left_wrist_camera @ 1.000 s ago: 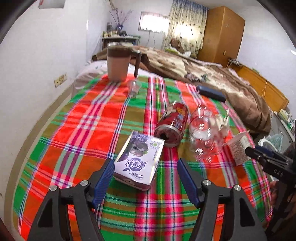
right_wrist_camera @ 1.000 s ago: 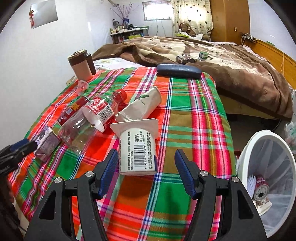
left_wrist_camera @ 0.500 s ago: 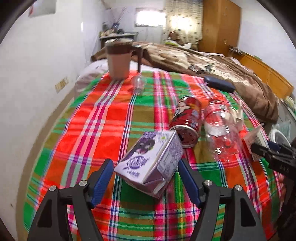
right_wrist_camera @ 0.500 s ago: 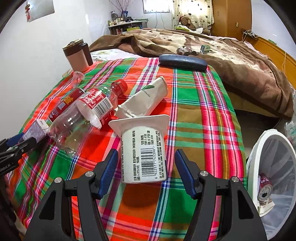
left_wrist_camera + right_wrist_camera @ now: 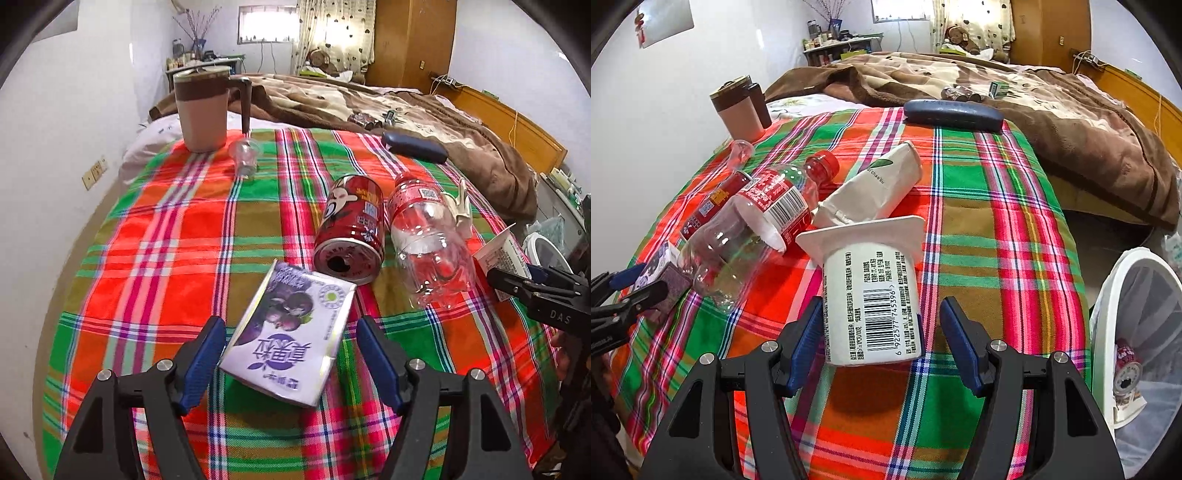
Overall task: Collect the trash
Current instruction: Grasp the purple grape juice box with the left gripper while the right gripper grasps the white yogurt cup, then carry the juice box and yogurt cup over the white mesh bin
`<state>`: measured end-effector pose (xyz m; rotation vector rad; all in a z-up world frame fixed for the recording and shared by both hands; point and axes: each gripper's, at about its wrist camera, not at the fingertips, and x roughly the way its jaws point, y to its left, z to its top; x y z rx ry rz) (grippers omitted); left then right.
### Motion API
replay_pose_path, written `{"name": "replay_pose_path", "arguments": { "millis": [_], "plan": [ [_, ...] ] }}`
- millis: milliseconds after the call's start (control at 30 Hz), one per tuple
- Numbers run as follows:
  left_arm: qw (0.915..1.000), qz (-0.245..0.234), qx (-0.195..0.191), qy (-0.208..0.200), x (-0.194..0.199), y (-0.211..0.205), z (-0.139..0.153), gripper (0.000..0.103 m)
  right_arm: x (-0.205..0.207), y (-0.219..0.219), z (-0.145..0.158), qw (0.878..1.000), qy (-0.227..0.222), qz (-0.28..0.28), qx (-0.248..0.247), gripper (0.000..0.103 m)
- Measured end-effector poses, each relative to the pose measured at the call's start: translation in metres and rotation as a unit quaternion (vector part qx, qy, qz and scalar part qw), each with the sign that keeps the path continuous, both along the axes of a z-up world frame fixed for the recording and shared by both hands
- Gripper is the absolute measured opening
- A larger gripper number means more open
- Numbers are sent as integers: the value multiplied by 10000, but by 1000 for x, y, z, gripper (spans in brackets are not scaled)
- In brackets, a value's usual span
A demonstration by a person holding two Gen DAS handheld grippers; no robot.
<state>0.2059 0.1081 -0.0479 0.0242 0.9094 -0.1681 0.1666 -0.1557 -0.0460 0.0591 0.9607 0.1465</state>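
Observation:
A purple drink carton point(image 5: 291, 332) lies on the plaid tablecloth point(image 5: 162, 240), between the open fingers of my left gripper point(image 5: 291, 354). Beyond it lie a red can point(image 5: 351, 229) and a clear plastic bottle point(image 5: 428, 240). My right gripper point(image 5: 882, 332) is open around a white yogurt cup point(image 5: 871, 299) lying on its side, its left finger close to the cup. The bottle point(image 5: 753, 229), a white paper pouch point(image 5: 875, 188) and the carton point(image 5: 661, 280) show in the right wrist view. A white mesh trash bin point(image 5: 1137, 332) stands at the right, with trash inside.
A brown lidded mug point(image 5: 203, 110) and a small clear cup point(image 5: 245, 158) stand at the far end. A dark blue glasses case point(image 5: 413, 147) lies near the far edge. A bed with a brown blanket point(image 5: 997, 92) is behind.
Both grippers have moved forward, so the carton and the yogurt cup now sit deeper between their fingers. The left wrist view swung, and the carton shows at a new angle.

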Motion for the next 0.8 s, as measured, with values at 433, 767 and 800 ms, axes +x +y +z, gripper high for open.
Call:
{"name": "replay_pose_path", "arguments": {
  "millis": [433,767,800],
  "plan": [
    [9992,0,-379,84,-5,-7,-6,56,-4,-5,0,9997,-36,-50,216,63],
    [9988,36,-491,-31,-18,-21,0,55,-12,-7,1,9994,-144,-77,302,52],
    [9987,32,-514,-48,-19,-22,2,55,-13,-8,1,9994,-155,-77,311,52]
  ]
}}
